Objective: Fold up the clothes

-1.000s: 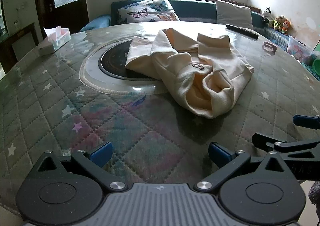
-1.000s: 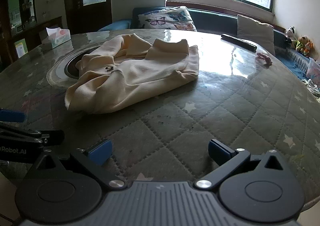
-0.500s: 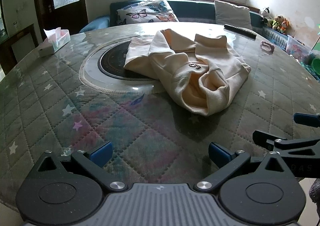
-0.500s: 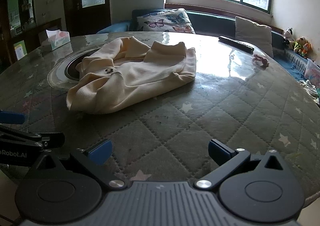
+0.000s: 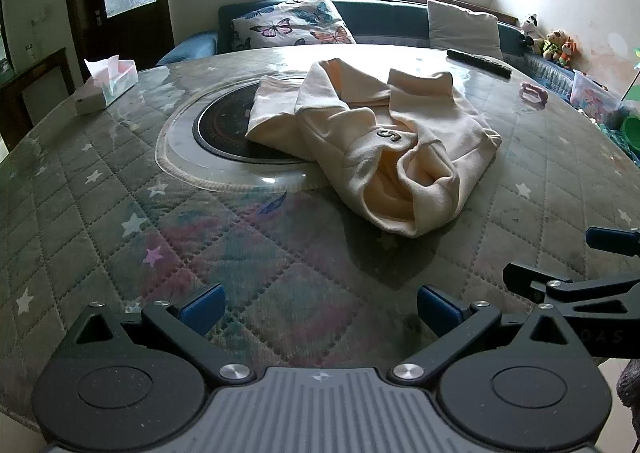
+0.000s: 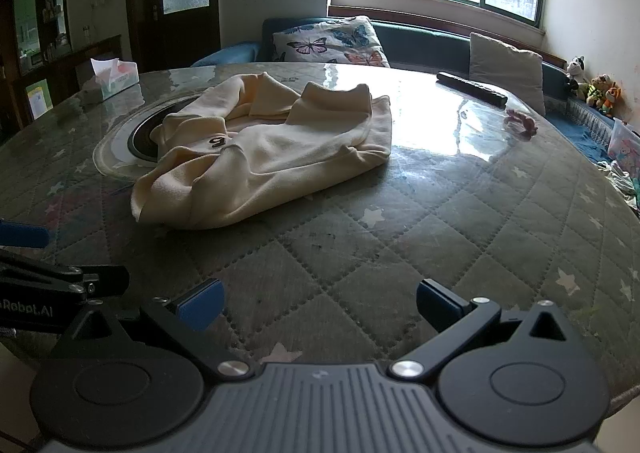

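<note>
**Cream sweatshirt lies crumpled, both grippers held short of it**

At the bottom of the left wrist view, the left gripper (image 5: 318,305) sits low over the near edge of the round table (image 5: 100,213), its blue-tipped fingers (image 5: 200,307) spread wide with nothing between them. The right gripper (image 6: 318,303) fills the bottom of its own view the same way, fingers apart and empty; its dark frame also juts in at the lower right of the left view. Neither touches any cloth.

Beyond a stretch of bare quilted cover, the sweatshirt (image 5: 384,149) lies heaped at the centre of the frame, partly over the dark round plate (image 5: 224,129) set into the tabletop. It is unfolded: sleeves are thrown across the body and an opening gapes toward the left camera. The fabric looks soft, thick and light, likely to sag and drag rather than hold shape, and it may slide easily on the glossy clear sheet over the table. A sound hold would probably be a pinch on the hem or a shoulder seam, one gripper per side, to spread it flat first.

Farther back, a tissue box (image 5: 108,85) stands at the upper left and a remote control (image 5: 480,63) at the upper right, both well apart from the sweatshirt.
</note>
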The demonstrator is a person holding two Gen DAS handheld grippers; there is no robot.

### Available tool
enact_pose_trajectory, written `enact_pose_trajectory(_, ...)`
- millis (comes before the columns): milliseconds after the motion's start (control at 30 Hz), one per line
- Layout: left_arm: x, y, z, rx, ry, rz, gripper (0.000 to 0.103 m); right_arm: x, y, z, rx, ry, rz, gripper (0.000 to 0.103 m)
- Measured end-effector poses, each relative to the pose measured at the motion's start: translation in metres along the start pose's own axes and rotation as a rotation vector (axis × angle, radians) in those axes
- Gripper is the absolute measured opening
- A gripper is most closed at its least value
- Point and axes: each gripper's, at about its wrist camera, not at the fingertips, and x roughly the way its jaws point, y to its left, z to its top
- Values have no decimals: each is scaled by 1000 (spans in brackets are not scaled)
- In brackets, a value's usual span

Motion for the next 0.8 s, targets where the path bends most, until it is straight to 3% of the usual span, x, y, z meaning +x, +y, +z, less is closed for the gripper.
enact_pose_trajectory(800, 10, 4, 15, -5, 18, -6, 103, 12, -1, 11, 7, 17, 4, 103)
